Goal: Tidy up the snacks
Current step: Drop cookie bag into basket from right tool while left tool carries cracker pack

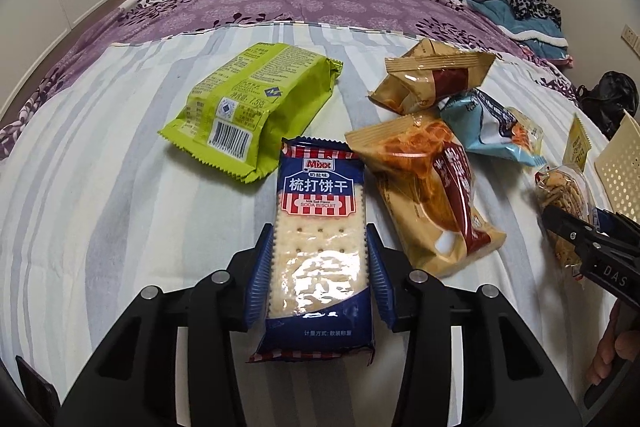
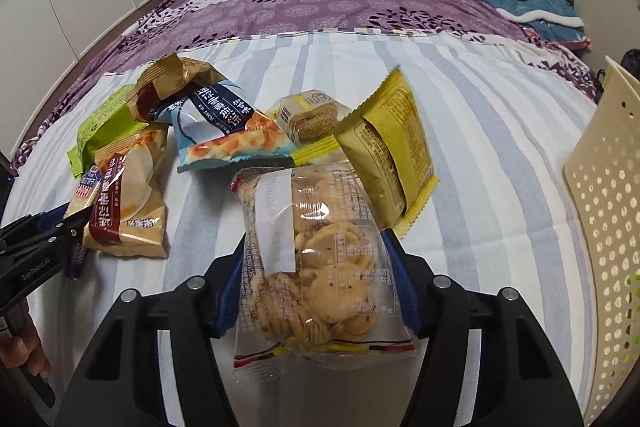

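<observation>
Fingers, left gripper (image 1: pixel 318 273): clamped across the two long edges of the soda biscuit packet (image 1: pixel 318 227), blue pads pressing the toothed side seams.
Fingers, right gripper (image 2: pixel 316 283): drawn in against both sides of the clear cookie bag (image 2: pixel 316 263); I judge the film is pinched, though how firmly I cannot tell.

Location: both packs lie on the striped bedsheet (image 1: pixel 100 227), near me. Cookie bag sits just beside the yellow packet (image 2: pixel 386 151), its far end touching or overlapping it. Cream perforated basket (image 2: pixel 612 227) stands at my right, apart from both packs.

Orientation, soda biscuit packet: flat, printed face up, long axis running straight away from me along the fingers; brand end far, dark blue end near.
Orientation, cookie bag: flat, long axis likewise away from me; white label on top, striped seam nearest.

Risks, as I judge them:
- Crackers are brittle; squeezing harder could snap them.
- Cookie film is slack and glossy; it may slip or sag when lifted.
- Lifting could drag the yellow packet along.
</observation>
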Demonstrator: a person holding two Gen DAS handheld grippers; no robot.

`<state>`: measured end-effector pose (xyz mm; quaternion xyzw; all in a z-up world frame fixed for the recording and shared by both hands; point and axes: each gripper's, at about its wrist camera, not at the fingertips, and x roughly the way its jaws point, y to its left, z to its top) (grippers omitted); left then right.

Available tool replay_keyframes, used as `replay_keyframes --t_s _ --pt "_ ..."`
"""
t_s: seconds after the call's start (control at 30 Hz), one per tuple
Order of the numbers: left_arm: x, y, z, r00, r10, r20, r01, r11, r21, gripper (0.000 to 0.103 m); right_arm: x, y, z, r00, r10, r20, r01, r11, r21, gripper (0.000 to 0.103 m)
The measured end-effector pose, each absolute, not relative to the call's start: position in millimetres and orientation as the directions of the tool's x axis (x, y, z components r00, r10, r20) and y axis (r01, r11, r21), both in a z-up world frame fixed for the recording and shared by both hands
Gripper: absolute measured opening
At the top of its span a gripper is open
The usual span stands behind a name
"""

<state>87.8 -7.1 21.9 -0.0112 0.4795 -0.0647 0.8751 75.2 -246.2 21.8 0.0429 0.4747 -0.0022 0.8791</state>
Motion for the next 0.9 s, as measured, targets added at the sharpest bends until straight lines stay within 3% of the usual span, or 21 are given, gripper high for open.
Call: replay_keyframes --t_s 0.53,0.8,0.83,0.9 --pt "19.0 -10.3 68.4 0.567 -0.170 -0.806 0.167 0.982 -0.090 0.045 -20.7 -260.6 60.4 0.590 0.103 -0.801 0.020 0.990 0.141 0.058" --pt "-7.4 -42.4 94.9 0.588 -0.226 -0.777 0.244 0.965 -0.096 0.045 -51.9 -282.6 94.9 0.667 0.088 -0.740 0.048 0.986 0.161 0.054" --pt "-9.6 -46.3 98.1 0.589 -0.232 -0.774 0.254 0.963 -0.095 0.045 -54.4 -285.9 97.5 0.673 0.089 -0.734 0.049 0.985 0.164 0.048" --pt "-15.2 -55.6 104.6 0.592 -0.241 -0.769 0.274 0.958 -0.089 0.045 -60.2 -292.8 101.0 0.686 0.085 -0.723 0.059 0.983 0.172 0.046"
